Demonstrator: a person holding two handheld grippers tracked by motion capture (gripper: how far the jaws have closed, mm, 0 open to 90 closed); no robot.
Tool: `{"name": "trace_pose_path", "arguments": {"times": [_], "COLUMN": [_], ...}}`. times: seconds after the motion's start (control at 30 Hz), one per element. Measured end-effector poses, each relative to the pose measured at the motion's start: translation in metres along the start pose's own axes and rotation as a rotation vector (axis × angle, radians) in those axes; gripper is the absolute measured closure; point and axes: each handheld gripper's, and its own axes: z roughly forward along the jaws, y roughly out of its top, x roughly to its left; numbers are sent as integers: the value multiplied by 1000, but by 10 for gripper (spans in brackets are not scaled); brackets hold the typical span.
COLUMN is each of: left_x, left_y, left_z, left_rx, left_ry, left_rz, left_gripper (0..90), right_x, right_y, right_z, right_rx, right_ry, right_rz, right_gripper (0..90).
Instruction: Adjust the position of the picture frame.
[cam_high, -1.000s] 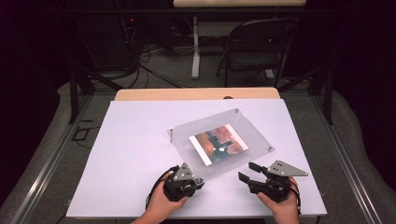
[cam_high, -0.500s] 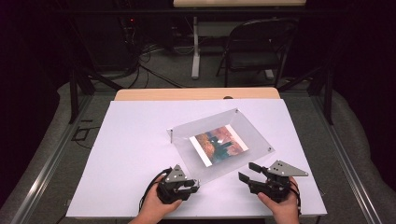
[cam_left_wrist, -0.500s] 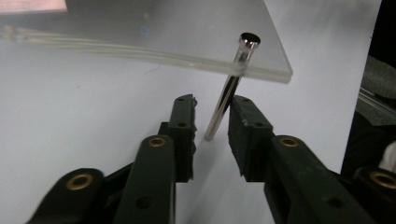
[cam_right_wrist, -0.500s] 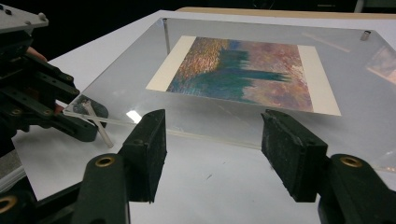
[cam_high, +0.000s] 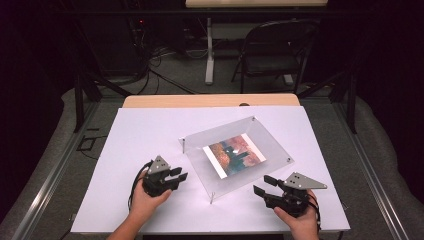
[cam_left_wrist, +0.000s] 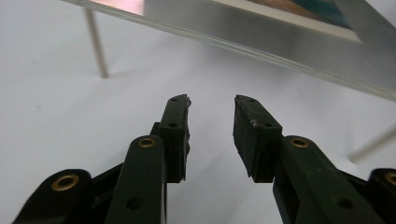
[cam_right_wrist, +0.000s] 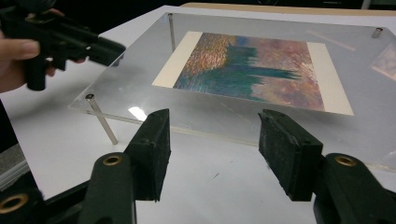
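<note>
- Acrylic frame (cam_high: 235, 155) sits mid-table, raised on corner standoff pins (cam_high: 212, 198) — that gap under the panel is what lets a jaw slip beneath an edge.
- Left gripper (cam_high: 179, 176) just off the frame's left edge, jaws apart and just been opening, nothing between them.
- Right gripper (cam_high: 264, 185) near the front-right edge, jaws wide, empty — likely staged to steady the panel.
- Print (cam_right_wrist: 254, 70) seems sandwiched in the acrylic; hard to confirm.

Surface: white table (cam_high: 150, 130), wooden strip along far edge.
On it: clear acrylic picture frame (cam_high: 272, 150) on metal standoff legs, right of centre.
</note>
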Motion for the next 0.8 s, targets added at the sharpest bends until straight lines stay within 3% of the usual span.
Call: {"name": "trace_pose_path", "arguments": {"times": [0.07, 0.13, 0.2, 0.47, 0.8], "left_x": [5, 20, 29, 46, 54], "left_y": [2, 8, 11, 23, 29], "left_z": [3, 14, 21, 45, 63], "left_rx": [-7, -13, -13, 4, 10], "left_ry": [14, 67, 89, 107, 128], "left_rz": [-6, -6, -13, -22, -13], "left_gripper": [653, 652, 659, 644, 717], "right_x": [0, 0, 1, 6, 8], "right_y": [0, 0, -1, -3, -7], "right_z": [0, -1, -1, -8, -15], "right_rx": [0, 6, 1, 5, -4], "right_ry": [0, -5, -3, -7, -36], "right_rz": [-2, -10, -9, -25, -22], "right_gripper": [435, 444, 458, 470, 471]}}
